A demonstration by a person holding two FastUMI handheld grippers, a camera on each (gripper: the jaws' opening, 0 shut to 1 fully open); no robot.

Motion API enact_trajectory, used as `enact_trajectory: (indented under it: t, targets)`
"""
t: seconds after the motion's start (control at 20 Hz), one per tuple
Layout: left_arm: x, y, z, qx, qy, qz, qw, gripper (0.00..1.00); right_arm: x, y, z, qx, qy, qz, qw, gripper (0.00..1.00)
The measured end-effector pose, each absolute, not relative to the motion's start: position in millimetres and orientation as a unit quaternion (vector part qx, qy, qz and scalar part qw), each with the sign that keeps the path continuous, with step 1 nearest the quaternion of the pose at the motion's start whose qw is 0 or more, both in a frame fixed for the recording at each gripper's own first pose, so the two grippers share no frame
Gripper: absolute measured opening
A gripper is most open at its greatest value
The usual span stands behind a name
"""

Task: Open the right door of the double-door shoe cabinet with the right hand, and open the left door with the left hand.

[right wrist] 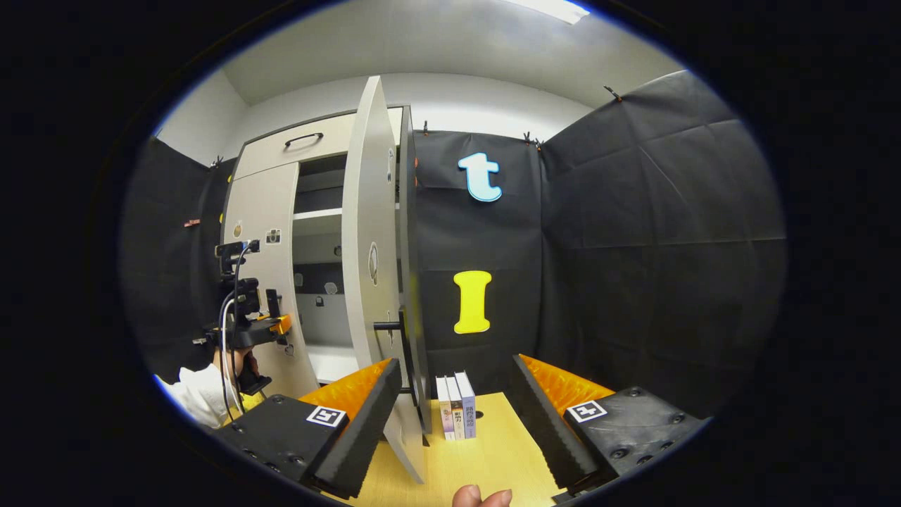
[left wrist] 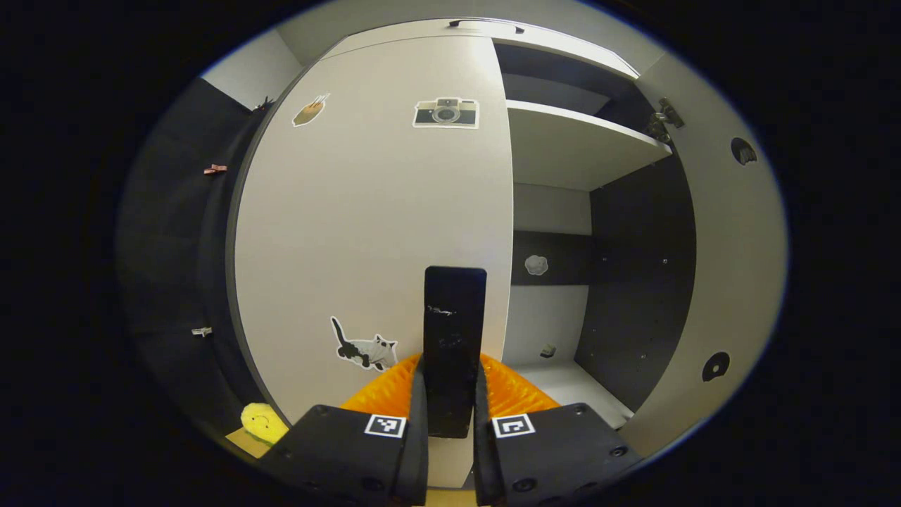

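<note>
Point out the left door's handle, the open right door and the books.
left door handle (left wrist: 455, 352), left gripper view, mid bar.
right door (right wrist: 367, 232), right gripper view, inner face.
books (right wrist: 455, 406), right gripper view, middle spine.

We see the shoe cabinet's left door (left wrist: 366, 232) closed, pale and flat, dotted with camera and cat stickers, its dark handle (left wrist: 455, 345) upright near the inner edge. The right door (right wrist: 367, 282) stands swung wide open, baring pale shelves (left wrist: 574, 144).

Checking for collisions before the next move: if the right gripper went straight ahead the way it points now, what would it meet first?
Probably the three upright books on the yellow wooden table, standing between the open right gripper fingers; depth is uncertain. The opened white cabinet door stands just left of that line.
</note>
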State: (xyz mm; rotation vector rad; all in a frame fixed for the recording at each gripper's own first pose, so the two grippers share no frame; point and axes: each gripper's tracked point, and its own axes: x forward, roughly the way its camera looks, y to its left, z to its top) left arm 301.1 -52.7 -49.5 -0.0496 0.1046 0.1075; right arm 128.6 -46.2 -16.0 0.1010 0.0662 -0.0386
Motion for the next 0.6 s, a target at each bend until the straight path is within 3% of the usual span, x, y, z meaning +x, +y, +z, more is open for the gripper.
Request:
enact_trajectory:
  t: [0.15,0.6]
  targets:
    - [298,-51,-48,-0.008,0.051,0.06,0.997,0.19,123,-44,-15,0.049,0.034,-0.021,0.998,0.98]
    - [209,-31,-42,-0.028,0.059,0.006,0.998,0.17,108,-18,-13,0.088,0.037,-0.021,0.995,0.98]
